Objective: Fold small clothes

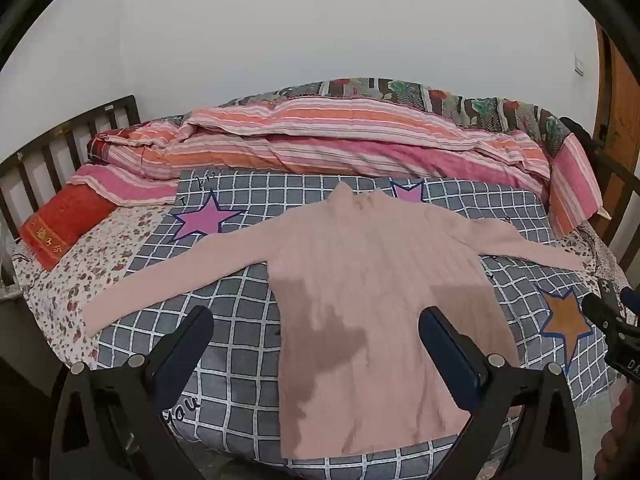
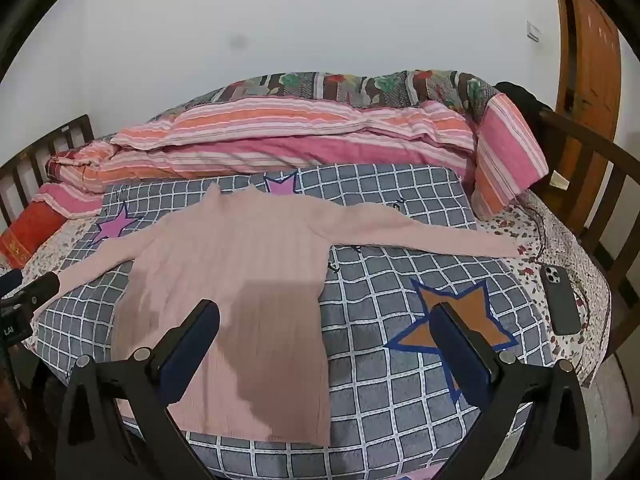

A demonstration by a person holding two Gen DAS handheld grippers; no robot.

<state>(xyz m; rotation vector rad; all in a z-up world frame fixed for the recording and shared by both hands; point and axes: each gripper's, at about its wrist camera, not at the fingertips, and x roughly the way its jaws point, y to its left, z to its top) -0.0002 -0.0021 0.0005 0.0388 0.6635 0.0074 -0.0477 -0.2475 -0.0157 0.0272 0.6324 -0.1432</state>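
At the far left of the bed we saw a red pillow (image 1: 60, 224) leaning at the dark wooden headboard (image 1: 60, 140). Behind it, along the wall, a striped pink and orange quilt (image 1: 320, 140) was lying in a long heap.

In the middle, a pink ribbed sweater (image 1: 360, 280) was spread flat on a grey checked blanket (image 1: 224, 360) with printed stars. Its collar pointed to the quilt, both sleeves were stretched out to the sides, and the hem was nearest to us.

Our left gripper (image 1: 316, 322) hovered above the lower part of the sweater. Its jaws stood wide apart and held nothing. The left finger was over the blanket, just beside the left edge of the sweater, and the right finger was over the body near its right edge.

Our right gripper (image 2: 326, 320) was also wide open and empty. Its left finger hung over the lower part of the sweater, and its right finger over the orange star (image 2: 472, 312), so the right edge of the sweater lay between them.

At the far right, a dark phone (image 2: 560, 300) rested on the floral sheet (image 2: 532, 256).
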